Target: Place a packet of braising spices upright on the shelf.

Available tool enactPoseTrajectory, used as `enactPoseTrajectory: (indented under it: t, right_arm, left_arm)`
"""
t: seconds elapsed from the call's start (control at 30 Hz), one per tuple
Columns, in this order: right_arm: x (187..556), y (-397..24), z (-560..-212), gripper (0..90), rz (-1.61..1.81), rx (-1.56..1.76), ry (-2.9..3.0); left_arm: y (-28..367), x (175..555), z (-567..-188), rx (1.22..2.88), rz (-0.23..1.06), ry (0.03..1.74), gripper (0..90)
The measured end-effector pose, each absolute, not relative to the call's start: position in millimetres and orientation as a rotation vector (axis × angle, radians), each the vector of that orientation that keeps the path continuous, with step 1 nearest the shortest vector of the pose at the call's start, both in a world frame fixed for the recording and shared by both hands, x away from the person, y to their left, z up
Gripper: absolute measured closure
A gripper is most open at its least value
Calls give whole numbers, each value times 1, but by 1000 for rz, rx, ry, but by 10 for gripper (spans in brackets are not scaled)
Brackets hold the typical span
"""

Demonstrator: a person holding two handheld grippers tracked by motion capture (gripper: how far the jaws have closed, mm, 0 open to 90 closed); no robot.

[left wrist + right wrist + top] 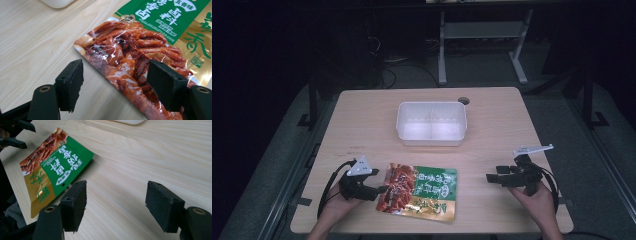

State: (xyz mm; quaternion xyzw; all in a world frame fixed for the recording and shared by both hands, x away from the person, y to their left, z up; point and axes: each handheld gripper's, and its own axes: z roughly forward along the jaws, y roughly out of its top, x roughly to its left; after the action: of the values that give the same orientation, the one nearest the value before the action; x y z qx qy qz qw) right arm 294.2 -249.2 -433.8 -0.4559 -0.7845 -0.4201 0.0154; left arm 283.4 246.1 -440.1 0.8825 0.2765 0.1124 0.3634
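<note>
The left gripper (379,190) is spread, its jaws at the red end of 1 snack packet (422,192), which lies flat near the table's (362,130) front edge; no pad presses it. The right gripper (489,178) is spread wide over bare wood, well apart from the packet. Open tabletop separates them. Farther off stands 1 white tub (431,124) with 2 compartments.

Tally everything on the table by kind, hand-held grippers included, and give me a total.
Snack packet: 1
White two-compartment container: 1
Hand-held gripper: 2, the left hand-held gripper with open jaws at the packet's edge, the right hand-held gripper open over bare wood
Total: 4
</note>
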Motion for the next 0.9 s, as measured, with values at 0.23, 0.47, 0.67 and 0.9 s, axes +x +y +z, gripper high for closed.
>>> enactPoseTrajectory:
  t: [0.23, 0.47, 0.67, 0.9]
  right_arm:
    - [297, -229, -434, 331, -1281, -1376, -2451]
    - [297, -210, -434, 333, -1263, -1320, -2454]
    - [302, -195, -427, 333, -1240, -1273, -2472]
    - [307, -181, -418, 332, -1216, -1248, -2495]
  left_arm:
    - [237, 283, -442, 2289, 267, 681, 327]
    - [229, 283, -445, 2317, 251, 651, 342]
    - [226, 281, -444, 2322, 249, 648, 344]
    - [222, 280, -444, 2339, 247, 622, 405]
